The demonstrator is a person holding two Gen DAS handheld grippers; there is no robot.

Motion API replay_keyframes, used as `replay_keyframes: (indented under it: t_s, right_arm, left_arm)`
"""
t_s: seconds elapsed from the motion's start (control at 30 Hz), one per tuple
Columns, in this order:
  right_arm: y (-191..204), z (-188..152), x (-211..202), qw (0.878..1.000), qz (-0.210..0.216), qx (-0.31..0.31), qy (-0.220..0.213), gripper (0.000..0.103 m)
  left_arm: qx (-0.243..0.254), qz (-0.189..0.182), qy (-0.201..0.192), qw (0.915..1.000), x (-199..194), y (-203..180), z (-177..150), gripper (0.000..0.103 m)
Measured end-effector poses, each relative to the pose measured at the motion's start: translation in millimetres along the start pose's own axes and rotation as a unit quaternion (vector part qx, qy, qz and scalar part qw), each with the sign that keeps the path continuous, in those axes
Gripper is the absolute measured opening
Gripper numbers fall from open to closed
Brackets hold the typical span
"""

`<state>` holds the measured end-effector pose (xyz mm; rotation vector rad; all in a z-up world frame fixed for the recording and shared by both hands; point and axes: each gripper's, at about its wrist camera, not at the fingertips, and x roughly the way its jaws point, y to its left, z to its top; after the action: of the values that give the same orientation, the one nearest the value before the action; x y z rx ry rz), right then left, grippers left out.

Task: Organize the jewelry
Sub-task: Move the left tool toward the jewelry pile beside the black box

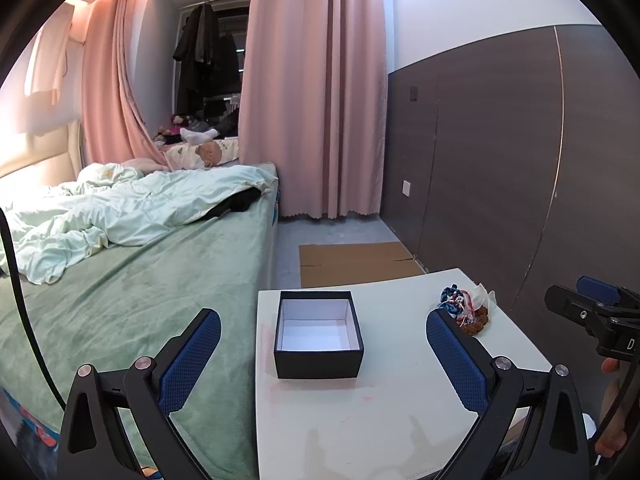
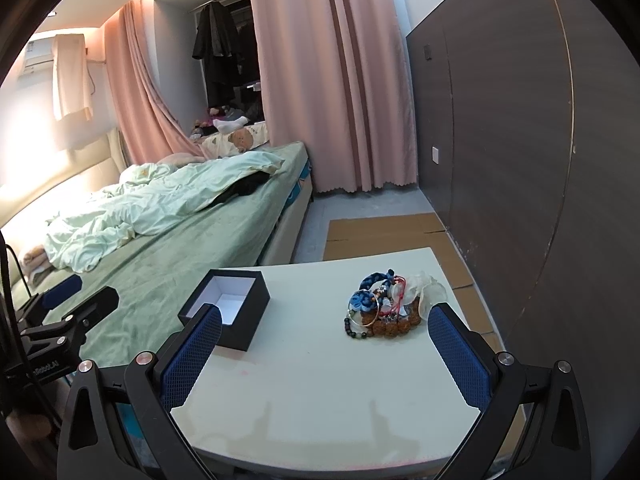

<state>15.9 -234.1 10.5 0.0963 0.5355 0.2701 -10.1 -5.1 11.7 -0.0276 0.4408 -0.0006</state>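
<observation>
Smooth, faintly glossy white counter [image 2: 320,380]. Matt black cardboard box [image 1: 319,334], white paper lining. Beaded bracelets [image 2: 384,308] and braided cloth. Tongs' pads [image 2: 192,356] are textured blue rubber. Soft green bedsheet [image 1: 140,300].

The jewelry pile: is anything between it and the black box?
Nothing visible. Only bare white table lies between the jewelry pile and the open, empty box. The right gripper is open with nothing in front of the pile.

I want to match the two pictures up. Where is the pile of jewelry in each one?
Left wrist view: the jewelry pile lies right of centre, partly behind the gripper's right finger.
Right wrist view: it lies right of centre on the table.
Shared landmark: the open black box, left of the pile.
</observation>
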Motion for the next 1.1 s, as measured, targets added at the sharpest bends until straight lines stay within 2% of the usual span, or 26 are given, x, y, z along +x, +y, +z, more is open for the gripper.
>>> replay_keyframes:
  t_s: [0.4,0.8,1.1]
  right_arm:
    - [0,0,0,1.000,0.000,-0.001,-0.003,0.103]
    - [-10,7,2,1.000,0.000,0.022,-0.003,0.103]
    - [-30,18,10,0.999,-0.014,0.050,0.000,0.103]
  left_arm:
    - [-0.005,0.009,-0.002,0.9999,-2,4,1,0.103]
    - [-0.013,0.003,-0.001,0.9999,6,3,7,0.103]
    - [-0.010,-0.028,0.020,0.9994,29,-14,13,0.103]
